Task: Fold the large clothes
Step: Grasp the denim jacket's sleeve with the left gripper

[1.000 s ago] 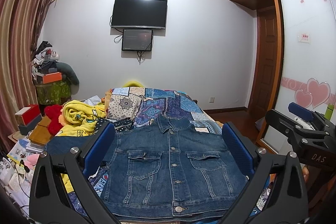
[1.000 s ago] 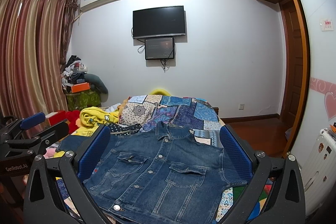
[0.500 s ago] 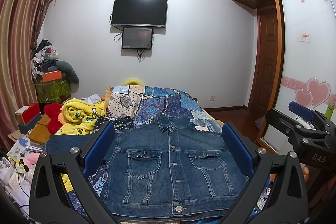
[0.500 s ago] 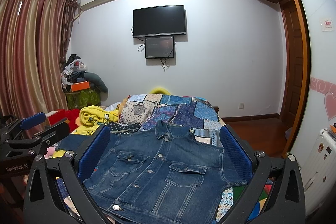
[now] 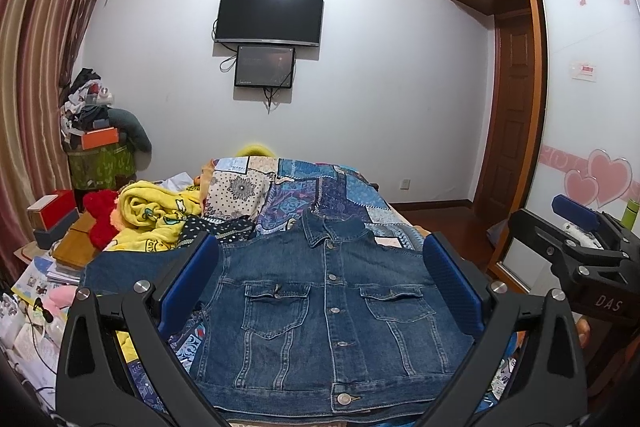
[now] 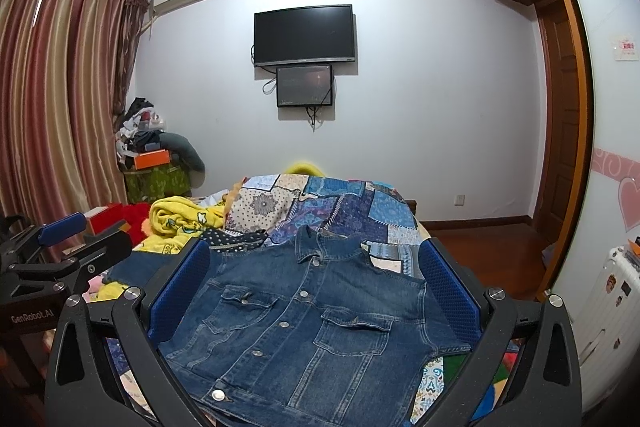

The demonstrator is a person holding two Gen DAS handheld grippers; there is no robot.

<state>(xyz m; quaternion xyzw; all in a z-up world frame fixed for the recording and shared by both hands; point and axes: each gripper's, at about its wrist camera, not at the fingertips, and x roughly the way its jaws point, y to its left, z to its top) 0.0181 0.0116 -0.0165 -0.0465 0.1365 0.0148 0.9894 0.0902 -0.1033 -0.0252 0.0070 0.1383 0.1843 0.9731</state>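
The left gripper (image 5: pixel 320 267) hangs above the near end of the bed with its blue-padded fingers (image 5: pixel 188 279) spread wide and nothing between them, and the right gripper (image 6: pixel 314 271) is splayed the same way, empty, just to its right; each shows at the edge of the other's view. Framed between both pairs of fingers lies the denim jacket (image 5: pixel 324 303), front side up, buttoned, collar toward the far wall and hem toward the cameras, its body spread flat with two flapped chest pockets showing. One sleeve (image 5: pixel 132 267) stretches out to the left behind the left finger; whether the other sleeve is tucked under cannot be made out. The jacket rests on a blue patchwork quilt (image 5: pixel 320 191) covering the bed. To its left sits a crumpled yellow blanket (image 5: pixel 156 211) beside a red plush item (image 5: pixel 100 215). On the far wall hangs a dark television (image 5: pixel 270 15) with a smaller screen (image 5: pixel 265 66) below it.
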